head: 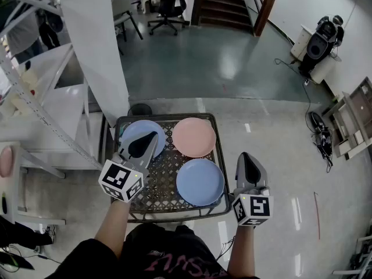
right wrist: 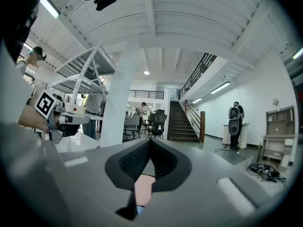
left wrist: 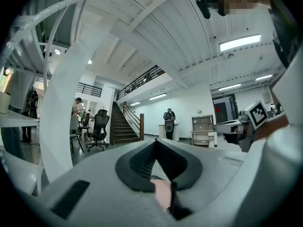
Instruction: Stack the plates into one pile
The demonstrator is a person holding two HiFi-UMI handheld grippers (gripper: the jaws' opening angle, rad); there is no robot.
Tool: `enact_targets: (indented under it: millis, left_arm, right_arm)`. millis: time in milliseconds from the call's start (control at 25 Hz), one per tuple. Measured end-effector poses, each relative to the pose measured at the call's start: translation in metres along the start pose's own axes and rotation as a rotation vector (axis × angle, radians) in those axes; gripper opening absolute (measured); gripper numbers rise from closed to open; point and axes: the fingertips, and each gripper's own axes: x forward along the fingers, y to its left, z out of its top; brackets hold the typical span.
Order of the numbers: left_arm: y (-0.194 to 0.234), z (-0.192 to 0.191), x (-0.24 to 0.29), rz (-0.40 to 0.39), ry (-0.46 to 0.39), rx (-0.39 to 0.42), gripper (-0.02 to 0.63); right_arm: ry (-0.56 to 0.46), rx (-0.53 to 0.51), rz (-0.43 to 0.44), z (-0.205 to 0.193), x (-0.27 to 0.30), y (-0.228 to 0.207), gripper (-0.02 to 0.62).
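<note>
The left gripper [head: 150, 137] and the right gripper [head: 246, 157] are both clenched, jaws together, with nothing between them.

Under the left gripper is a dark metal mesh table [head: 164, 168] with a raised rim. The right gripper hangs just past the table's right edge, over a glossy grey floor [head: 232, 68]. Beyond the left gripper stand a white column [head: 96, 45], office chairs [head: 168, 4] and a staircase [head: 224, 4] with a wooden rail. A black speaker [head: 319, 42] stands far off to the right gripper's side.

Three round, plain plates lie apart on the mesh, none stacked. The pale blue plate [head: 131, 131] sits directly below the left gripper; whether they touch cannot be told. The pink plate [head: 194, 137] is just to that gripper's right. The blue plate [head: 200, 182] lies between the two grippers, nearer the right one.

Each gripper's cube [head: 121, 181] bears black-and-white square markers. Pink lettering on the person's dark shirt [head: 168, 260] is unreadable.
</note>
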Motion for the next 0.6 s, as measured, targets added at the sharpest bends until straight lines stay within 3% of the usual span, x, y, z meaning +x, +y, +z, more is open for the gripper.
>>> enact_targets:
  millis: [600]
  left_arm:
    - [-0.008, -0.015, 0.015, -0.007, 0.03, -0.011, 0.0]
  right_arm:
    - [0.016, 0.05, -0.011, -0.019, 0.005, -0.02, 0.011]
